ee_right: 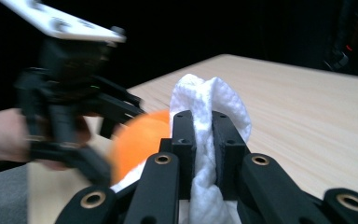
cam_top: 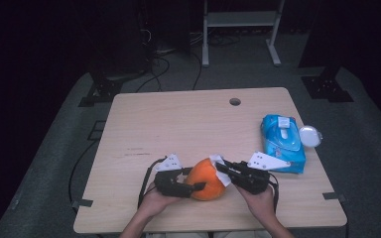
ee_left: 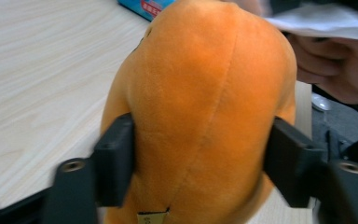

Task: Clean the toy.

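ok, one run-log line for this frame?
left gripper: shut on orange plush toy | right gripper: shut on white wipe, at toy's top | blue wipes pack: table's right, apart

The plush toy (cam_top: 207,179) sits on the counter (cam_top: 178,124) near its front edge, between the left gripper (cam_top: 194,188) on its left and the right gripper (cam_top: 222,167) on its right. A wipe (ee_right: 209,105) lies against the toy's upper right side. A wipes pack (cam_top: 283,144) lies farther right, with a lid (cam_top: 310,135) beside it at the counter's right edge.
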`<state>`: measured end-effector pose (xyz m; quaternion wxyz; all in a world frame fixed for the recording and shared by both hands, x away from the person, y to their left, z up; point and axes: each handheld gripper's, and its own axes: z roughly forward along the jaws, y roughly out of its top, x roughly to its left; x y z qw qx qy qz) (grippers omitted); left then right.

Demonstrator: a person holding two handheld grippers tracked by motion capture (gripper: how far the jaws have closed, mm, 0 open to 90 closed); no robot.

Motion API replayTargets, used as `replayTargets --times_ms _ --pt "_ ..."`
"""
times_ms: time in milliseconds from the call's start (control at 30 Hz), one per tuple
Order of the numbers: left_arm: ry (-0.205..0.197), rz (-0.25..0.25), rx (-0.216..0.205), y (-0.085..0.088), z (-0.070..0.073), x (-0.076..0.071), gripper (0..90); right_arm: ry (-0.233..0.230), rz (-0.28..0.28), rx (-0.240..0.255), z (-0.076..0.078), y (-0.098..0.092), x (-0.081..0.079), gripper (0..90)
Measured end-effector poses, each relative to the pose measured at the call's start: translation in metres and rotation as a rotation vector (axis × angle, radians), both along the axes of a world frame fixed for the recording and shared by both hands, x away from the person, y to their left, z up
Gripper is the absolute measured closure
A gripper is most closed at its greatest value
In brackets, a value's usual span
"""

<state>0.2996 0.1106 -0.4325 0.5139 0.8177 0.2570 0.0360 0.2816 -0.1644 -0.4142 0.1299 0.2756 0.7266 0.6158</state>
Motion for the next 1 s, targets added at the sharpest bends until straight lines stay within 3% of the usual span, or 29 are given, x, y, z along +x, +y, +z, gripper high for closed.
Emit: replayTargets --times_ms 33,133,200,233,300,433,467,533,567,633,667,733,833,933,1000 --pt "0.003 0.005 -0.008 0.000 0.001 -0.001 39.1 -0.005 0.030 0.013 0.003 0.003 -0.003 80.6" --pt "-0.021 -0.018 -0.020 0.000 0.007 -0.005 44.3 -0.060 0.032 -0.035 0.007 0.010 -0.008 80.6" --pt "-0.036 -0.024 -0.053 0.004 0.013 -0.008 45.5 -0.033 0.008 -0.015 0.005 0.000 -0.002 80.7" --pt "-0.044 -0.025 -0.051 0.004 0.016 -0.009 45.5 -0.018 -0.009 -0.014 0.003 -0.005 0.001 80.7" --pt "-0.062 -0.012 -0.006 -0.001 0.014 -0.010 45.4 0.015 -0.026 0.000 0.000 -0.009 0.004 80.6" --pt "-0.059 -0.003 0.015 -0.006 0.011 -0.011 45.0 -0.010 -0.003 -0.021 0.004 0.001 -0.003 80.6" --pt "-0.073 -0.004 0.029 -0.009 0.012 -0.012 43.6 -0.041 0.019 -0.039 0.008 0.009 -0.008 80.6" --pt "-0.074 -0.008 0.024 -0.009 0.012 -0.012 38.6 -0.053 0.018 -0.055 0.008 0.010 -0.008 80.7" --pt "-0.056 -0.029 -0.015 -0.007 0.009 -0.010 33.8 -0.022 0.011 -0.041 0.004 0.005 -0.003 80.7" --pt "0.007 -0.070 -0.102 -0.003 0.005 -0.005 22.4 -0.016 -0.019 -0.058 -0.001 -0.002 0.002 80.7" --pt "0.010 -0.052 -0.104 -0.001 0.004 -0.003 20.6 -0.009 -0.036 -0.063 -0.004 -0.006 0.004 80.7" --pt "0.000 -0.017 -0.053 -0.003 0.002 -0.001 18.9 0.012 -0.056 -0.048 -0.005 -0.012 0.007 80.7" --pt "-0.015 -0.007 -0.043 -0.007 -0.003 -0.003 27.1 -0.012 -0.038 -0.053 0.001 -0.005 0.001 80.6" --pt "-0.070 0.009 -0.003 -0.012 -0.001 -0.008 39.2 -0.045 0.005 -0.073 0.005 0.007 -0.006 80.5" --pt "-0.091 -0.001 0.001 -0.012 0.001 -0.010 43.8 -0.058 -0.003 -0.096 0.003 0.007 -0.004 80.7"
